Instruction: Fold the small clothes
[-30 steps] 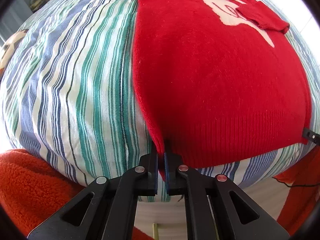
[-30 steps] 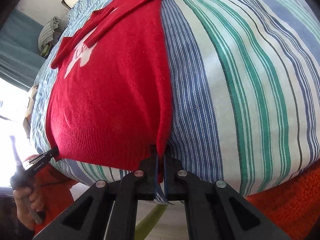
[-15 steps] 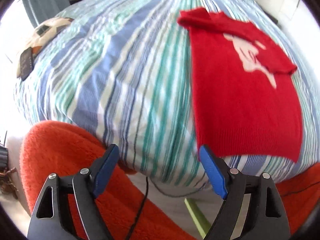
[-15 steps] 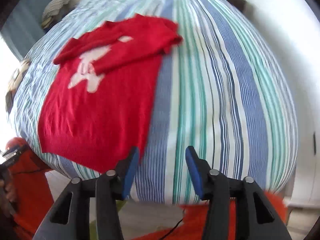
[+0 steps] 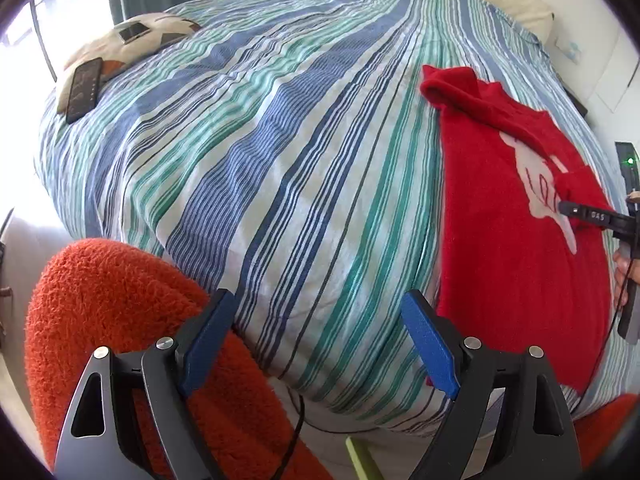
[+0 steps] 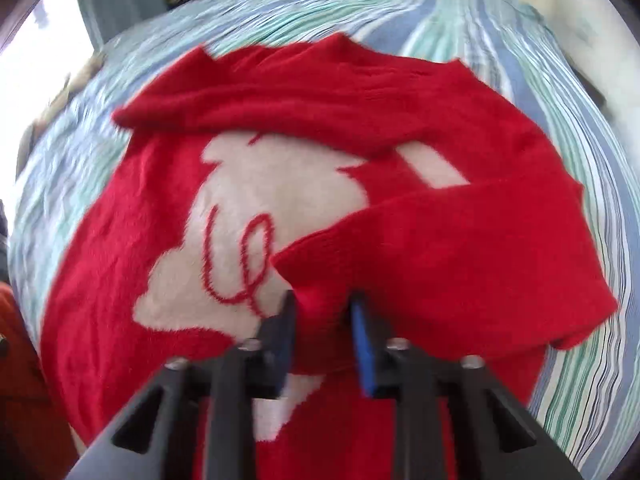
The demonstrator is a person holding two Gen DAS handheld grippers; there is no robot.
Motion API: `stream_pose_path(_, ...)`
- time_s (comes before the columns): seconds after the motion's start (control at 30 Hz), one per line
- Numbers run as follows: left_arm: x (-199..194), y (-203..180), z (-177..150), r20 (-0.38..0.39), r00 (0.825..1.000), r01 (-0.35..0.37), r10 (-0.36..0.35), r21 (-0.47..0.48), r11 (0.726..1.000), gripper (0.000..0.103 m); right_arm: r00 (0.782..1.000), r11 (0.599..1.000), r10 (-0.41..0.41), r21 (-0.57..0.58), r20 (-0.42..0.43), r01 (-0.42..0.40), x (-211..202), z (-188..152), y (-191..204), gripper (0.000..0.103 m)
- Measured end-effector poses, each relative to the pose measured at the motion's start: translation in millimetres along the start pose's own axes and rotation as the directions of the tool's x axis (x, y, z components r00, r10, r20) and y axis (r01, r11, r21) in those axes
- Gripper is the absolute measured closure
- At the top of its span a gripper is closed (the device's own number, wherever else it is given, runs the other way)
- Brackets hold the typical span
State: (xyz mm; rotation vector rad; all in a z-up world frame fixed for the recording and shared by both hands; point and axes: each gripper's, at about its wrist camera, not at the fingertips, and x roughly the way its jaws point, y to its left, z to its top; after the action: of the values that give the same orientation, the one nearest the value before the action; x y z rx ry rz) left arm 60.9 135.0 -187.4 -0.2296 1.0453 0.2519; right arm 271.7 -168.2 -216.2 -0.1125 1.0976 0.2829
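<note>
Item under task: one red sweater (image 5: 500,240) with a white motif, lying flat on the bed (image 5: 280,160). It is on the striped cover toward the right side in the left wrist view, hem at the near edge. One sleeve is folded across the chest just below the neckline. The other is drawn in from the right side and covers part of the motif.

Left tongs (image 5: 316,296): blue pads wide apart, having just been opening, with nothing between them. They hang over the near edge of the bed, beside the sweater's left side and clear of it. Orange fleece (image 5: 100,300) sits below the left pad.

Right tongs (image 6: 323,298): they have just been closing, with the sleeve cuff (image 6: 320,272) between the pads. This view is motion-blurred, but the pads appear to be pinched on the cuff. The left wrist view supports this, showing the tips narrowed at the cuff over the motif.

Other items: a football-patterned pillow (image 5: 132,40) at the far left corner, with a dark flat device (image 5: 84,90) lying beside it.
</note>
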Motion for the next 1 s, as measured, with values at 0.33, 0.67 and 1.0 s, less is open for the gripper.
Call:
stream_pose_path(0.33,2.7,-12.8,-1.7,0.004,0.999,-0.033,0.033,0.057,0.998,0.016,0.909,0.793,-0.387,0.559,0.156,0.242,-171.6,-106.0,-286.8,0.097)
stream_pose_path(0.67,9.6,-35.4,-14.4,0.017,0.988,-0.152,0.151,0.177,0.972,0.016,0.959,0.576,-0.276,0.81,0.066,0.11,-122.6,-215.6,-367.9,0.097)
stream_pose_path(1.0,11.0,-31.0,-15.3,0.003,0.985,-0.169,0.171,0.172,0.971,0.016,0.958,0.459,-0.256,0.888,0.13,0.003,-130.0,-244.2,-392.4,0.093)
